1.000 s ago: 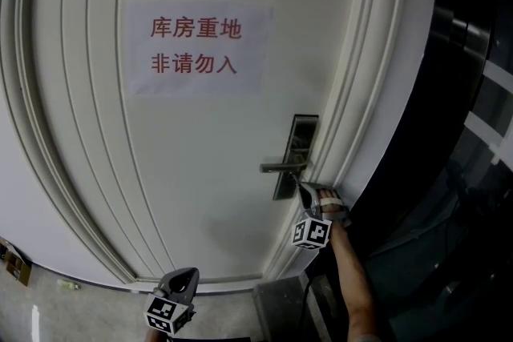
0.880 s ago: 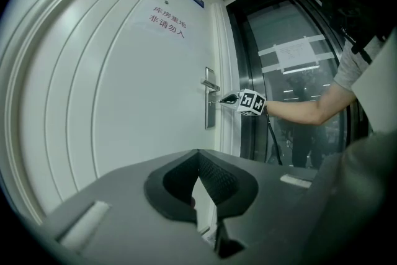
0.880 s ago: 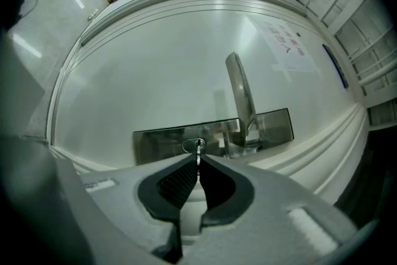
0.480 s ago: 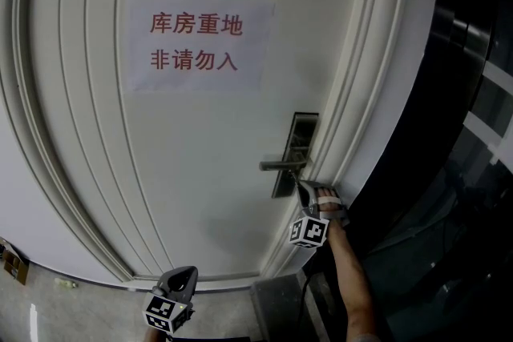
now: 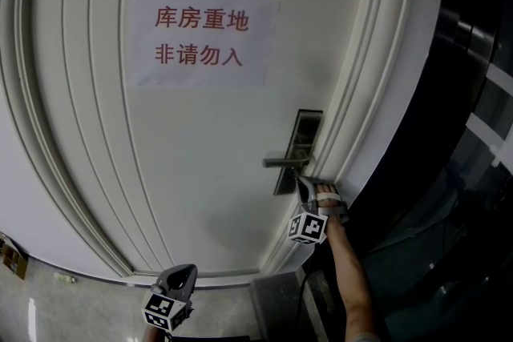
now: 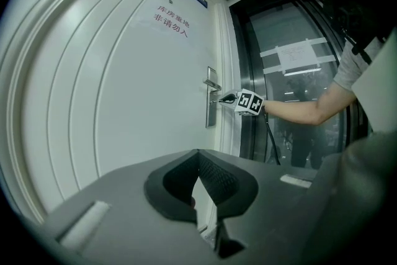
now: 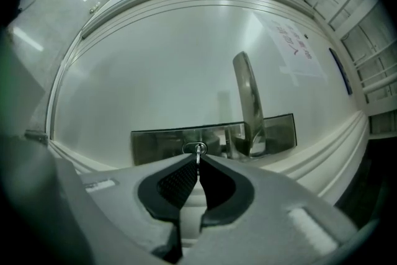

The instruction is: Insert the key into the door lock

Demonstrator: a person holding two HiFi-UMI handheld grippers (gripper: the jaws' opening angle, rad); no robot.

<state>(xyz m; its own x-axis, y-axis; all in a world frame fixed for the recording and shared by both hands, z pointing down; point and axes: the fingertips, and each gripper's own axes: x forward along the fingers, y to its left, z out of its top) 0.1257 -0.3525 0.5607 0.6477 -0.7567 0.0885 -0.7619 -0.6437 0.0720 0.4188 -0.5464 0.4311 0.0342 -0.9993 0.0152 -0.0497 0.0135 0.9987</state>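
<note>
A white door carries a dark metal lock plate (image 5: 300,142) with a lever handle (image 5: 280,162). In the right gripper view my right gripper (image 7: 198,161) is shut on a small silver key (image 7: 198,154). The key's tip meets the oval keyhole (image 7: 195,148) on the lock plate (image 7: 155,139), left of the lever handle (image 7: 248,96). I cannot tell how deep the key sits. In the head view the right gripper (image 5: 302,187) sits just under the handle. My left gripper (image 5: 178,281) hangs low and far from the lock; its jaws (image 6: 198,154) are shut on nothing.
A paper sign with red characters (image 5: 200,36) is stuck on the door above the lock. The moulded door frame (image 5: 365,132) runs just right of the plate, with dark glass panels (image 5: 473,172) beyond. A grey floor (image 5: 48,308) shows at the bottom left.
</note>
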